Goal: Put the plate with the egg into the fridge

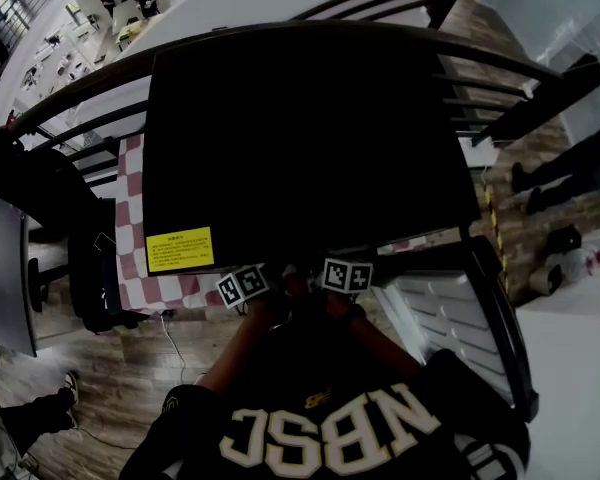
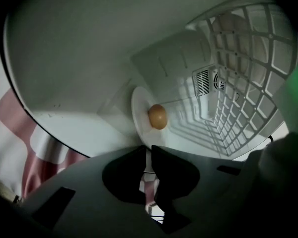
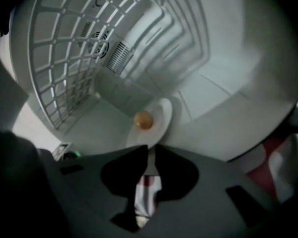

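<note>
A white plate carries a brown egg and is inside the white fridge cavity. My left gripper is shut on the plate's near rim. From the other side the plate and egg show again, with my right gripper shut on the same rim. In the head view only the two marker cubes, left and right, show at the front edge of the black fridge top; the jaws and plate are hidden under it.
A white wire shelf sits close beside the plate, with a vent on the back wall. The open fridge door stands at the right. A red-and-white checked cloth lies left of the fridge. People stand around.
</note>
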Tool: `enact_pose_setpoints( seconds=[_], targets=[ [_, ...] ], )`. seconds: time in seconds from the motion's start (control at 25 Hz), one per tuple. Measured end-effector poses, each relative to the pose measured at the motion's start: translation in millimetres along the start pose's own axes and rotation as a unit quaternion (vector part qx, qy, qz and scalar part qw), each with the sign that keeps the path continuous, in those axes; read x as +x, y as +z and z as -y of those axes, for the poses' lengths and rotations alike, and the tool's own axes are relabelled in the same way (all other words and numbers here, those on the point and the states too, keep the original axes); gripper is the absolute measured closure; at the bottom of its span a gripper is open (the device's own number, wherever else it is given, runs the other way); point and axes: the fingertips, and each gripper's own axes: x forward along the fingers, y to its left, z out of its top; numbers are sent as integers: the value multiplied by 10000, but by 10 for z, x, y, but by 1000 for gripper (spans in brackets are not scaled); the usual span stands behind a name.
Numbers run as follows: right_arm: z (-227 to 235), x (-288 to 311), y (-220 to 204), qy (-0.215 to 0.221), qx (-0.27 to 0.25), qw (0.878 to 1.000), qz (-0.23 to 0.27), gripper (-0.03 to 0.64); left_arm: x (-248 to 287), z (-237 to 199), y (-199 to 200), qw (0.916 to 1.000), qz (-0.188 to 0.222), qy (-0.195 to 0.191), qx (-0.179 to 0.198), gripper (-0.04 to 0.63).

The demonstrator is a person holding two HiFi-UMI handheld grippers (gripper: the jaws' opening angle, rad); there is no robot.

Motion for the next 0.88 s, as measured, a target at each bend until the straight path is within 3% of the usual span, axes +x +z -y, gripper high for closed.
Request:
enact_pose_setpoints(
  seconds=[0.32, 0.52, 0.64, 0.76, 0.88],
  targets=[
    [-5, 9, 32, -321, -741, 9967, -88, 551, -8, -57, -21, 9983, -130, 366, 433, 534],
    [-52, -73, 85, -483, -1196, 9916, 92, 472, -102, 55, -93, 9946, -319, 429, 893, 432],
    [-87, -168, 5, -476, -1200, 9915, 176, 472, -200, 70, -194, 9920, -416, 425, 1116, 428],
    [-124, -309, -60, -585, -1311, 9889, 372, 472, -345, 90, -258, 9853, -437, 460, 1589, 428],
    [-252, -537, -70, -683, -1632, 9814, 746, 472, -554, 176, -279, 9701, -308, 572, 2339, 428]
  ],
)
